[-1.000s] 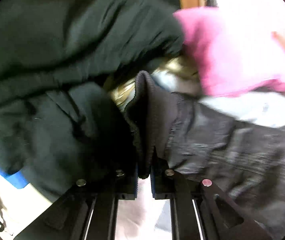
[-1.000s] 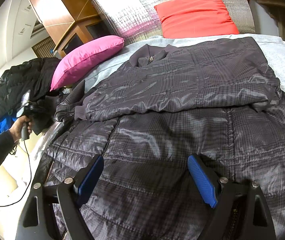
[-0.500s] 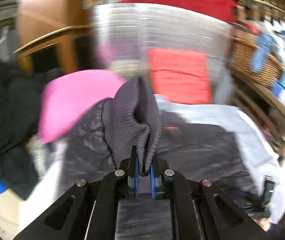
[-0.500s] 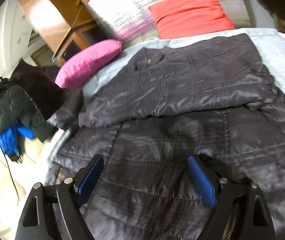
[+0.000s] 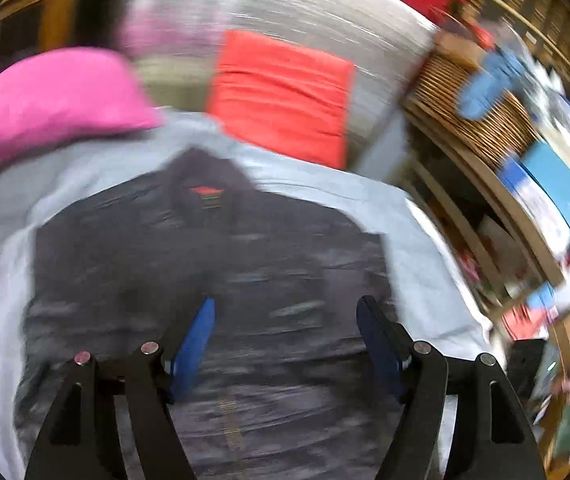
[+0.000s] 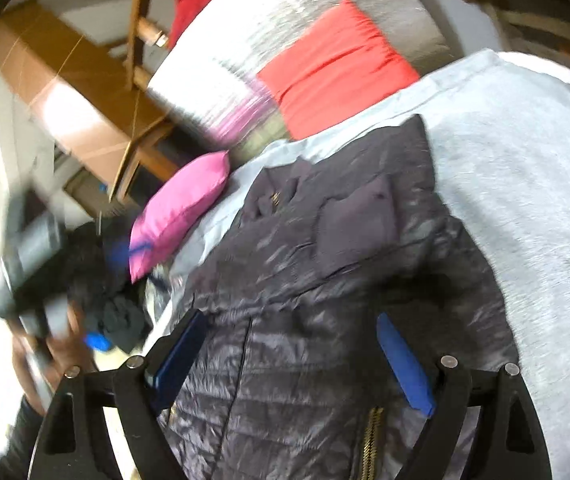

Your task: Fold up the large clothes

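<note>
Quilted dark fabric fills both my views: the jacket [image 6: 325, 340] lies spread on the pale grey bed [image 6: 525, 208], collar toward the headboard, its gold zip running down between my right fingers. One sleeve [image 6: 361, 228] is folded across the chest, cuff lying flat on the body. My left view is smeared with blur, but I can make out the same jacket [image 5: 213, 280] with a small red label at the collar, and pale sheet on either side. My left gripper [image 5: 285, 340] hangs over the jacket's middle with its jaws spread wide and nothing between the blue pads [image 5: 195, 340]. My right gripper [image 6: 293, 356] is spread just as wide above the lower front, holding nothing either; I can't tell whether the tips touch the cloth. A pink pillow [image 6: 181, 212] sits by the jacket's left shoulder, a red cushion [image 6: 337, 68] leans on the silver headboard [image 6: 269, 36]. A wicker basket [image 5: 473, 120] on the shelves to the right has something blue in it, too blurred to name. In the right view my left hand [image 6: 45, 344] shows low at the bed's left edge, gripping its handle, beside a heap of dark clothes [image 6: 117, 304].
</note>
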`<state>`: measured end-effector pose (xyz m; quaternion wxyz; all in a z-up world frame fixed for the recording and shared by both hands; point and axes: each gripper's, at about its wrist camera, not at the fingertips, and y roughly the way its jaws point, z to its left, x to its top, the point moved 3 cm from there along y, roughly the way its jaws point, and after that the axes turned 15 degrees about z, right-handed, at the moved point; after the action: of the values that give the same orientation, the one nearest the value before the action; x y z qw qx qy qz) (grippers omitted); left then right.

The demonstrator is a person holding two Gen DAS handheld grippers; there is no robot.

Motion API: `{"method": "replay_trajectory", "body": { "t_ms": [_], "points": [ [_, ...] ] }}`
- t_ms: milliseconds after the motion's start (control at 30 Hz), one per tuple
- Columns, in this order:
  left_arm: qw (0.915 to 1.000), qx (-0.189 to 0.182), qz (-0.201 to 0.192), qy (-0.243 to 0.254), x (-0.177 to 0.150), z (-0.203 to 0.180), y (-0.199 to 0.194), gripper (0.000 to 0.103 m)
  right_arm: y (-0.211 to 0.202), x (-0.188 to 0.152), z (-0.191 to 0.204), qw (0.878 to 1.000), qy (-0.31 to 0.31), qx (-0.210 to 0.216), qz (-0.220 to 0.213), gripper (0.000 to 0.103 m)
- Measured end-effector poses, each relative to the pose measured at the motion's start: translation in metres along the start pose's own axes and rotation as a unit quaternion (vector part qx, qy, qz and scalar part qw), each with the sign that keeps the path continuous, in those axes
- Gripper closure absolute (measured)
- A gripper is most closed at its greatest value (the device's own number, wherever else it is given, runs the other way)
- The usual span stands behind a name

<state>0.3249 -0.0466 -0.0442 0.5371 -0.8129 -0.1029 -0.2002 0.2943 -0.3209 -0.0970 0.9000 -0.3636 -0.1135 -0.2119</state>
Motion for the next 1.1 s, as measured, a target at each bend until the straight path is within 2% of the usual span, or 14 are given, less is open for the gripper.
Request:
{"method": "replay_trajectory", "body": {
  "t_ms": [200, 300, 400, 433, 500, 533, 567, 600, 667, 733, 833, 967, 1067, 1100],
  "points": [
    [0.9873, 0.101, -0.029, -0.119, -0.049, 0.138, 0.004, 0.028, 0.025, 0.035, -0.008, 0.997, 0.057, 0.051, 0.023, 0.013],
    [0.9771, 0.098, -0.019, -0.188, -0.076, 0.195, 0.012, 0.028, 0.043, 0.063, -0.009, 0.998, 0.063, -0.009, 0.021, 0.013],
    [0.9731, 0.086, -0.018, -0.213, -0.083, 0.217, 0.017, 0.028, 0.065, 0.085, -0.006, 0.995, 0.038, -0.079, 0.036, 0.013],
    [0.9725, 0.085, -0.018, -0.216, -0.085, 0.222, 0.017, 0.028, 0.079, 0.092, -0.005, 0.989, 0.022, -0.133, 0.057, 0.013],
    [0.9736, 0.077, -0.018, -0.214, -0.087, 0.226, 0.017, 0.028, 0.1, 0.097, -0.004, 0.98, 0.003, -0.181, 0.088, 0.016],
    [0.9747, 0.076, -0.015, -0.21, -0.083, 0.223, 0.019, 0.028, 0.111, 0.098, -0.002, 0.975, -0.012, -0.195, 0.11, 0.025],
    [0.9759, 0.075, -0.012, -0.205, -0.082, 0.224, 0.02, 0.028, 0.117, 0.098, 0.001, 0.969, -0.023, -0.214, 0.122, 0.067],
    [0.9768, 0.073, -0.013, -0.201, -0.08, 0.226, 0.019, 0.028, 0.122, 0.099, 0.005, 0.962, -0.033, -0.235, 0.134, 0.088],
    [0.9779, 0.069, -0.022, -0.196, -0.073, 0.228, 0.018, 0.028, 0.117, 0.103, 0.025, 0.957, -0.067, -0.252, 0.123, 0.089],
    [0.977, 0.061, -0.036, -0.201, -0.068, 0.235, 0.016, 0.028, 0.097, 0.11, 0.056, 0.948, -0.12, -0.289, 0.064, 0.089],
    [0.9735, 0.043, -0.037, -0.222, -0.057, 0.247, 0.019, 0.024, 0.087, 0.117, 0.062, 0.939, -0.138, -0.314, 0.031, 0.089],
    [0.9694, 0.016, 0.026, -0.244, -0.041, 0.262, 0.052, 0.024, 0.12, 0.115, 0.024, 0.929, -0.12, -0.343, 0.071, 0.082],
    [0.9757, 0.028, 0.036, -0.214, -0.033, 0.257, 0.063, 0.025, 0.13, 0.105, 0.001, 0.936, -0.081, -0.332, 0.089, 0.063],
    [0.9773, 0.037, 0.037, -0.205, -0.032, 0.255, 0.064, 0.028, 0.127, 0.105, 0.001, 0.938, -0.074, -0.33, 0.083, 0.039]
  ]
}}
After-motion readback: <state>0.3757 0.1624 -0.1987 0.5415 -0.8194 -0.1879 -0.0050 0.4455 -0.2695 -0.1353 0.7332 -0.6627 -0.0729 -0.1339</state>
